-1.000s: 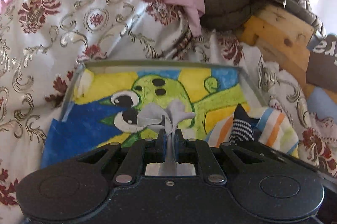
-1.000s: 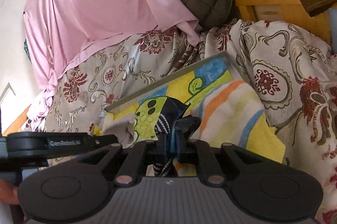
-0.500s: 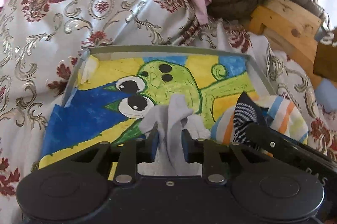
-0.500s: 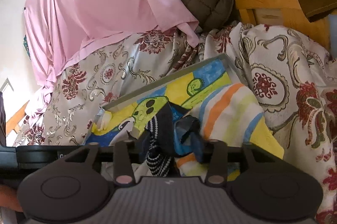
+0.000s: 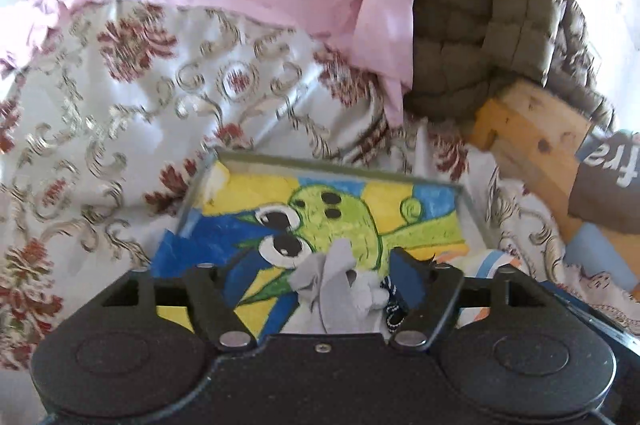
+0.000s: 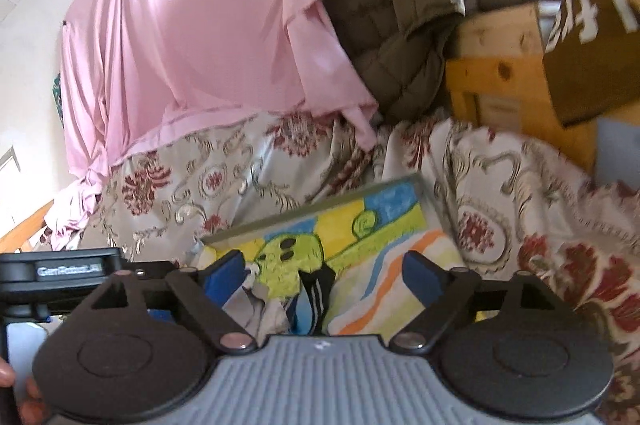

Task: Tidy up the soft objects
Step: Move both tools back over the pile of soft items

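Note:
A shallow tray (image 5: 340,165) with a painted green cartoon figure lies on the floral cloth; it also shows in the right wrist view (image 6: 312,213). A grey sock (image 5: 340,289) lies loose in it between the spread fingers of my open left gripper (image 5: 316,277). A dark striped sock (image 6: 316,293) lies in the tray beside a striped cloth (image 6: 392,285), loose between the spread fingers of my open right gripper (image 6: 320,277). The grey sock (image 6: 256,301) shows at the left there.
A floral bedspread (image 5: 120,129) covers the surface around the tray. A pink sheet (image 6: 192,37) and a quilted olive jacket (image 6: 404,5) hang behind. A wooden frame (image 5: 532,145) and a brown printed cloth (image 5: 608,181) stand at the right.
Both grippers were shut on their socks a second ago. Both have opened wide, let the socks go into the tray, and drawn back and up.

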A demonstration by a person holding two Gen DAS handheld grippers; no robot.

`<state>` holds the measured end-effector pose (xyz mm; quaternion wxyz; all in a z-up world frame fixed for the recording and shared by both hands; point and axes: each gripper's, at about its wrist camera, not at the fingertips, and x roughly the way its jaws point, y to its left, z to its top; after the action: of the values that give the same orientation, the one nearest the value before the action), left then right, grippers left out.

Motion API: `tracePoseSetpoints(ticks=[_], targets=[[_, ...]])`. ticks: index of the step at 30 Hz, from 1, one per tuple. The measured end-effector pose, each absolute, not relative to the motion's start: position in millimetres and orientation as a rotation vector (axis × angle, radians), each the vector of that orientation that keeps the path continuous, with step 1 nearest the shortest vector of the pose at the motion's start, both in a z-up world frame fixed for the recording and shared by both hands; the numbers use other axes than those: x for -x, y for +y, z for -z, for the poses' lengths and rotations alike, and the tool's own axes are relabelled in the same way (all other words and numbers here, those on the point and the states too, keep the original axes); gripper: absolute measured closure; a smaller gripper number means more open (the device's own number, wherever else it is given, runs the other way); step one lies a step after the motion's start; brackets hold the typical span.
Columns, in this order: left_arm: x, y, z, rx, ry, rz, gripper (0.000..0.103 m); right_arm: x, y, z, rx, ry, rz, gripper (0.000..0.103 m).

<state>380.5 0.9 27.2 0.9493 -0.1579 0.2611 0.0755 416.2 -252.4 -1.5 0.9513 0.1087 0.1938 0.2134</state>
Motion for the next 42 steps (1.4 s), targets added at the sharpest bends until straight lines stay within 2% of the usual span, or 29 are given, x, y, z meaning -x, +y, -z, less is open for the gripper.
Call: tracePoseSetpoints(ticks=[4, 16, 27, 42], targets=[[-347.5, 0.8, -41.4, 0.291, 0.463, -0.170, 0.012, -395.8, -258.3, -10.9, -0.232, 0.348, -0.427, 0.001], [-236.6, -10.2, -59.7, 0.228, 0.301, -0.188, 0.003, -306.5, -267.8, -29.7, -0.227, 0.251, -0.426, 0.000], [-148.8, -11.2, -46.6, 0.250, 0.332, -0.181, 0.001, -215.0, -265.5, -12.6, -0.155, 0.242, -0.458, 0.000], [-74.5, 3.0, -26.6, 0.148, 0.432, -0.141, 0.001, -140.7, -263.4, 7.0, -0.112, 0.358, -0.433, 0.000]])
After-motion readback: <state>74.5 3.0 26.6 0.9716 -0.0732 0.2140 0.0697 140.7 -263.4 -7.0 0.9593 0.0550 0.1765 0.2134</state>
